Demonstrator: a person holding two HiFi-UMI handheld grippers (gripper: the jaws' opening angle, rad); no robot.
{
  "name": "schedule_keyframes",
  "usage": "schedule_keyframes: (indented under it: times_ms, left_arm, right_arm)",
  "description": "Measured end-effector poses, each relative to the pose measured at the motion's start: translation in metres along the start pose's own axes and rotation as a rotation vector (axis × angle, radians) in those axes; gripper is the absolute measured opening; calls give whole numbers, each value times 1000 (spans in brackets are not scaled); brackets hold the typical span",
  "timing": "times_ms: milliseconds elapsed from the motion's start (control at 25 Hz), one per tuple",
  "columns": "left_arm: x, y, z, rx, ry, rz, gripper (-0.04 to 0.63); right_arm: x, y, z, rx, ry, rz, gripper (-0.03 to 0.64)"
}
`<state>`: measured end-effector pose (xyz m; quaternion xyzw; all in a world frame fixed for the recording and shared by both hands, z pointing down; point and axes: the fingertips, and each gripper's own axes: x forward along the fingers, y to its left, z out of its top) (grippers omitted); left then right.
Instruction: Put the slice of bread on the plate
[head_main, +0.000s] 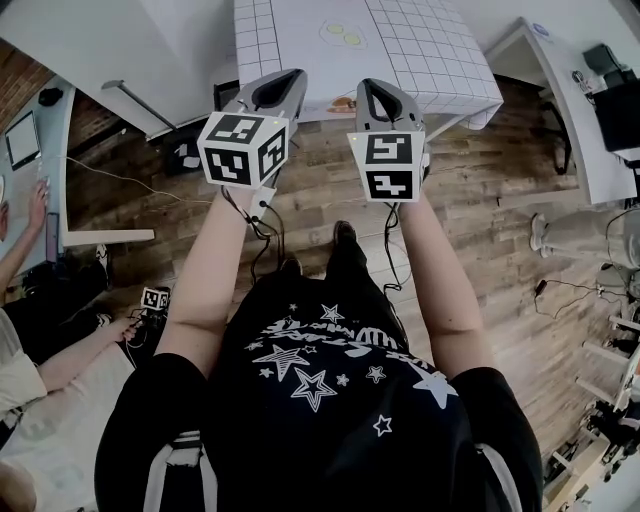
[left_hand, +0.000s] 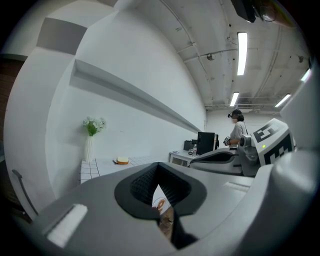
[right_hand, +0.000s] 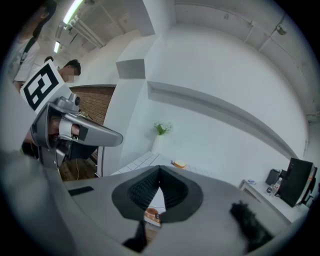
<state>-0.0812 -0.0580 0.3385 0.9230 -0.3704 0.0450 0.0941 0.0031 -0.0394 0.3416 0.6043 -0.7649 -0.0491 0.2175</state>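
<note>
White gridded tabletop (head_main: 420, 50) ahead of the operator. Both grippers are held side by side, short of its near edge, over a wood plank floor (head_main: 480, 230).

Left gripper (left_hand: 158, 167): jaws closed together, nothing between them.
Right gripper (right_hand: 160, 170): jaws closed together, likewise empty.
Each gripper appears at the edge of the other's view, level with it.

Slice of bread (left_hand: 122, 160): lies on the far part of the tabletop, just right of a white vase (left_hand: 88, 148) holding green-and-white flowers, and well apart from both grippers. It is seen low across the surface. Something darker and orange shows under it, but I cannot tell what.

Head view: what looks like a pale round plate (head_main: 341, 35) sits on the far half of the tabletop with two yellowish patches on it. It is too small to tell whether either patch is the bread.

Small orange-brown item (head_main: 343, 103) at the near edge of the tabletop, between the two gripper noses in the head view. It also shows through the gap below each gripper's closed tips. Cannot identify it.

Surroundings: a seated person's arm (head_main: 25, 235) reaches onto a desk at the left of the head view. A standing person (left_hand: 236, 131) is beside a dark monitor (left_hand: 205, 142) in the left gripper view.
</note>
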Motion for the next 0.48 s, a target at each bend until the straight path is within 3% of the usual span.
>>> schedule_keyframes:
  times_ms: [480]
  left_arm:
    - [-41, -13, -12, 20, 11, -84, 9]
  right_arm:
    - [-35, 37, 6, 42, 18, -47, 13]
